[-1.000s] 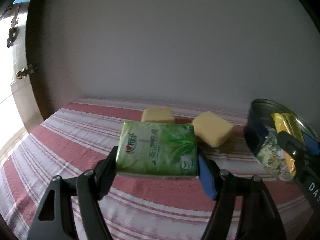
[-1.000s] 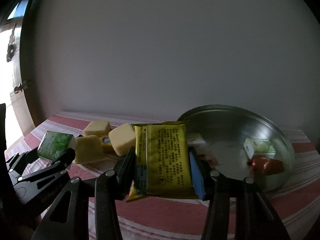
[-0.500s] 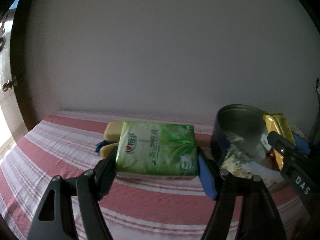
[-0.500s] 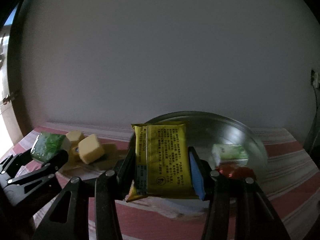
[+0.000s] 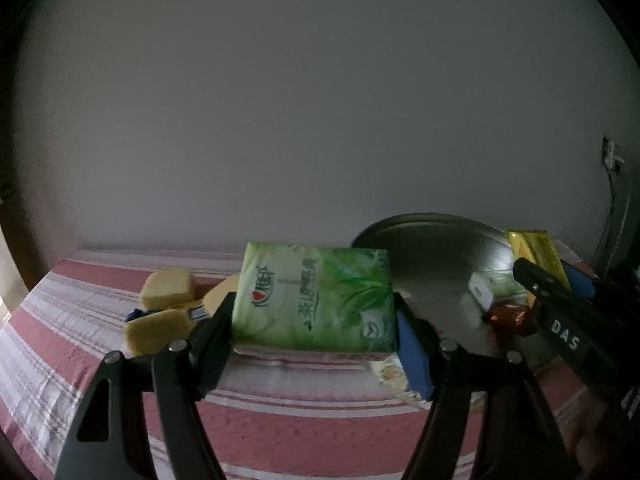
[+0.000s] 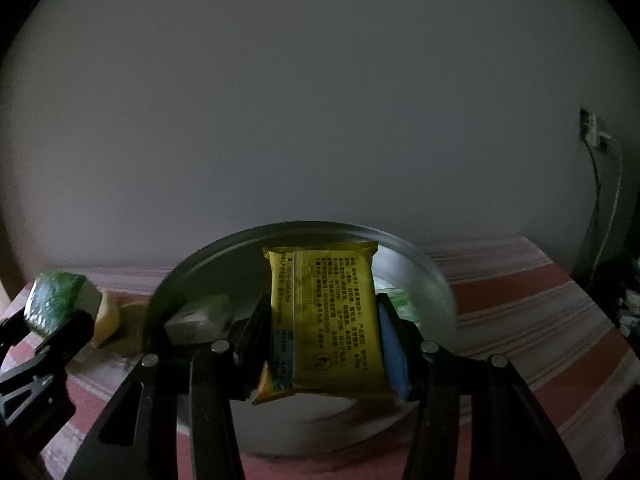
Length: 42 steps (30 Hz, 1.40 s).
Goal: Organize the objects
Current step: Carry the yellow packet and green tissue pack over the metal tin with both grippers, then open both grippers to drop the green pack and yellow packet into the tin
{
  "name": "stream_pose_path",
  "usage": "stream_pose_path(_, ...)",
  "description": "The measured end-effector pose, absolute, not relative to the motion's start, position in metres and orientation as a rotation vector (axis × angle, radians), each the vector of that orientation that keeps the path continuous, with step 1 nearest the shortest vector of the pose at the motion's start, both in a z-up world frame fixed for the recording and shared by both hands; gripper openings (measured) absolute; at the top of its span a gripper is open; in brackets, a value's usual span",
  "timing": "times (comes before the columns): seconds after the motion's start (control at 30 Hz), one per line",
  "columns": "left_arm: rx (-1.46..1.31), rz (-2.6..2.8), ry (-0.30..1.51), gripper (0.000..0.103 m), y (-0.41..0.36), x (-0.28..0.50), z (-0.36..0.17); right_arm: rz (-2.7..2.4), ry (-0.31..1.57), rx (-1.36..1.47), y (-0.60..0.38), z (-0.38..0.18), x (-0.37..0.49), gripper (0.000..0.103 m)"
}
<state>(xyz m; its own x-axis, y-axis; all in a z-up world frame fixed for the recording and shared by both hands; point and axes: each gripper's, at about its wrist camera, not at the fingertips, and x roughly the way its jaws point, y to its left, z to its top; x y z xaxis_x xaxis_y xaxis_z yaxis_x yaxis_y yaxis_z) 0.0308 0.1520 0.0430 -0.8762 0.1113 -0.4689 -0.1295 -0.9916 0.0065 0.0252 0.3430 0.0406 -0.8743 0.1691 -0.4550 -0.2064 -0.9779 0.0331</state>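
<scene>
Both grippers have swung rightward across the tabletop [image 5: 280, 432] since a second ago, so the metal basin [image 6: 424, 268] that sat off to the side now lies straight ahead of the right one. The left gripper [image 5: 314, 320] has its jaws clamped on a green tissue pack [image 5: 316, 300], held clear above the striped cloth. The right gripper [image 6: 320, 332] has its jaws pinched on a yellow snack packet [image 6: 332, 320], hanging over the basin. Beyond the right jaws, inside the basin, lie a small green-and-white pack [image 5: 496, 286] and a reddish wrapped sweet [image 5: 508, 316] (hard to make out in the dim light). Left of the left jaws sit yellow sponges [image 5: 168, 288], just beside each other.
</scene>
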Motion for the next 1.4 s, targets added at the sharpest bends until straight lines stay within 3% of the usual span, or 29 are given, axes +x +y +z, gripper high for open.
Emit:
stream_pose_path(0.7, -0.761, 2.805, 0.068, 0.073, 0.211, 0.011, 0.040, 2.721, 0.085, -0.685, 0.388, 0.031, -0.009, 0.052)
stream_pose_path(1.4, -0.890, 2.777, 0.080, 0.073, 0.211, -0.002, 0.025, 2.747, 0.081, -0.729, 0.377, 0.027, -0.016, 0.052)
